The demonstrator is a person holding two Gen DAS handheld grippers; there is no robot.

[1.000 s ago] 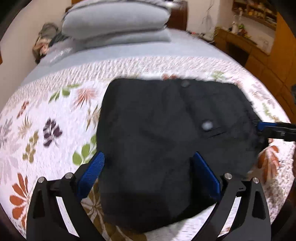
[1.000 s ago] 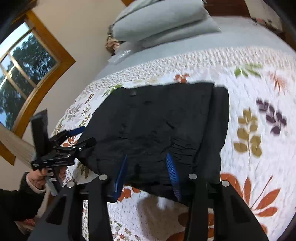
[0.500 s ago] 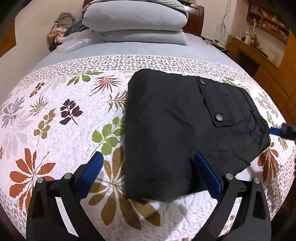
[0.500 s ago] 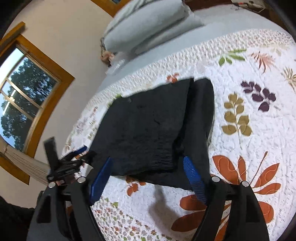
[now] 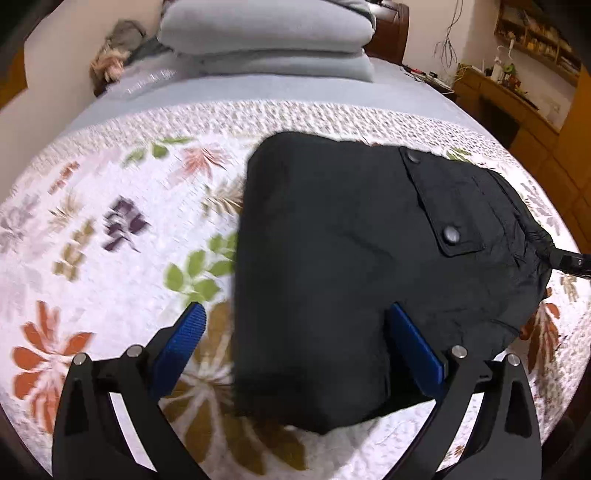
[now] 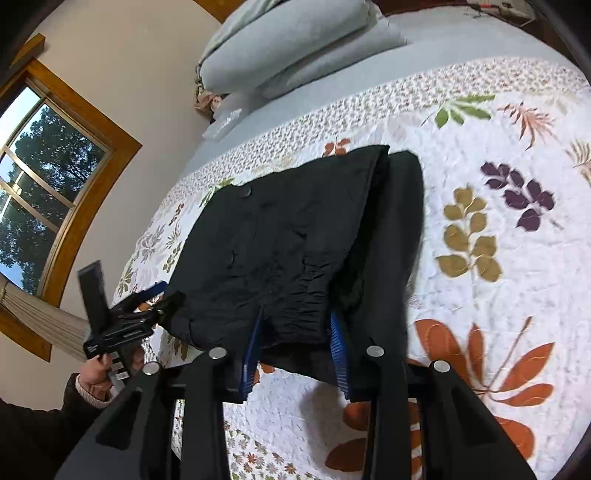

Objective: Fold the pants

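While the folded black pants [image 5: 351, 266] lie on my floral quilt [image 5: 110, 229], left gripper [image 5: 295, 332] spread wide over their near edge, right gripper [image 6: 295, 328] just narrowed, pinching the gathered waistband.

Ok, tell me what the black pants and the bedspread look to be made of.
Black pants: thin woven synthetic, probably nylon; matte with fine crinkles, plastic-looking snap buttons. Bedspread: quilted cotton-like fabric, matte; stitched puckers across a printed leaf pattern.

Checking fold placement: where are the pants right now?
The folded black pants lie on the floral quilt, right of centre in the left wrist view, short of the grey pillows.
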